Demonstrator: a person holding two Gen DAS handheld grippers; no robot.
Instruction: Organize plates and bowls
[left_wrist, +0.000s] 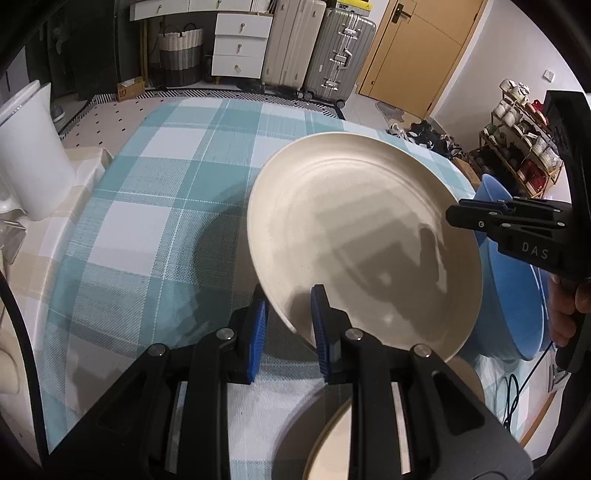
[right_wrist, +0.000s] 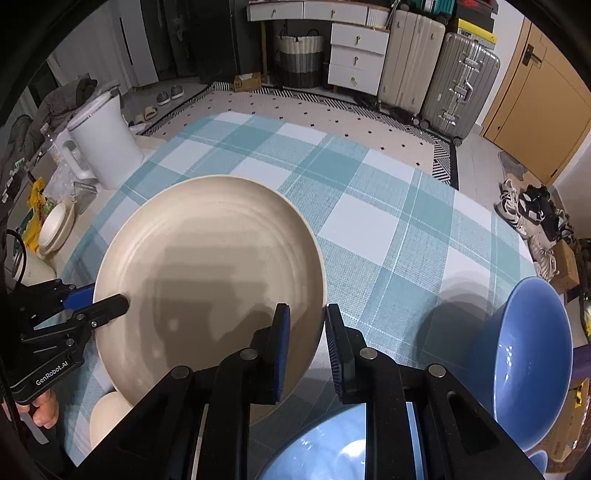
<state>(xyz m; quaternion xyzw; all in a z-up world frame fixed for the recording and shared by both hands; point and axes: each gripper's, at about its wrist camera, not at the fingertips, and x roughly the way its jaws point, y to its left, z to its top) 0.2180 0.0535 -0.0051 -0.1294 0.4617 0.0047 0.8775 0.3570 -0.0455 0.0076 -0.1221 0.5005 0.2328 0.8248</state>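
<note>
**Cream plate held at both edges above the checked cloth**

In the left wrist view, the left gripper (left_wrist: 288, 314) sits at the lower middle of the frame, its blue pads pinching the near rim of the cream plate (left_wrist: 354, 236). The plate tilts across the centre-right of the picture, clear of the teal checked tablecloth (left_wrist: 155, 206), with its shadow on the cloth below it. At the right edge the right gripper (left_wrist: 452, 214) reaches in from the side and nips the opposite rim, jaws pressed close on it. Two grips on opposite edges probably keep so wide and shallow a dish from swinging or slipping. Behind that gripper a blue bowl (left_wrist: 513, 302) stands on the cloth.

In the right wrist view the picture mirrors this: the left gripper (right_wrist: 122, 302) bites the plate (right_wrist: 207, 266) at the lower left, and the right gripper (right_wrist: 306, 332) clamps its rim at lower centre. A second cream dish (right_wrist: 107, 413) lies under the plate at the bottom left, perhaps part of a stack. The blue bowl (right_wrist: 535, 350) stands at the lower right, and another blue bowl (right_wrist: 325, 450) shows at the bottom edge.
</note>
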